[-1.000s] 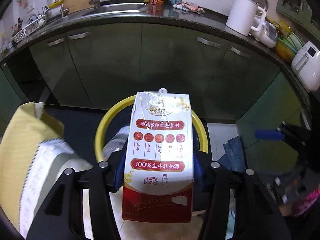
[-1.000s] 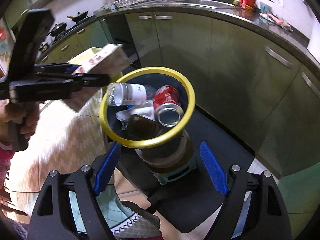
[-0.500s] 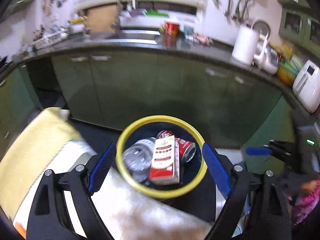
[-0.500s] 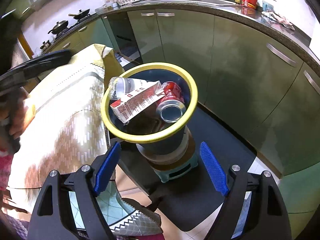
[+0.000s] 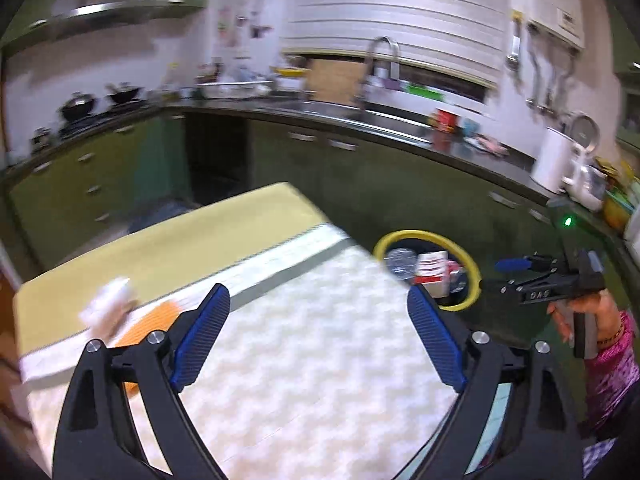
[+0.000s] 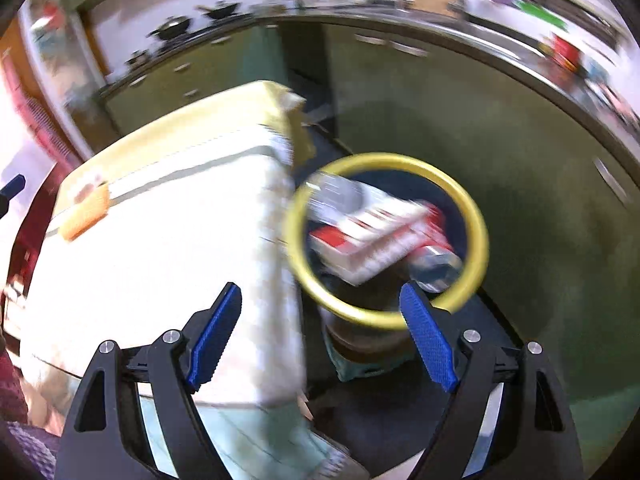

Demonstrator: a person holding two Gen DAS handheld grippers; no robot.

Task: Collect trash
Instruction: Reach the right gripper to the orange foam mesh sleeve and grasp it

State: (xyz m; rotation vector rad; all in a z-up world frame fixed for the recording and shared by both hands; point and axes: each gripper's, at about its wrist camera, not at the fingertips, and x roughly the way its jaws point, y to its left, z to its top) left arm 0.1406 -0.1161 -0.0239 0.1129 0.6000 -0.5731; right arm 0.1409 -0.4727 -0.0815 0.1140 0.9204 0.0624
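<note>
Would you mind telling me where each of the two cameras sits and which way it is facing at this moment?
Left wrist: rides on the left gripper, looking forward and down over the table toward the kitchen counter; its own open blue fingers show, plus the right gripper in a hand.
Right wrist: rides on the right gripper, looking down at the table's edge and the yellow-rimmed bin; only its own open fingers show clearly.
Shared: the table, the bin holding the carton, and the green cabinets.

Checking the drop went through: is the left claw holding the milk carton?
No, the left claw is open and empty; the milk carton lies in the bin.
</note>
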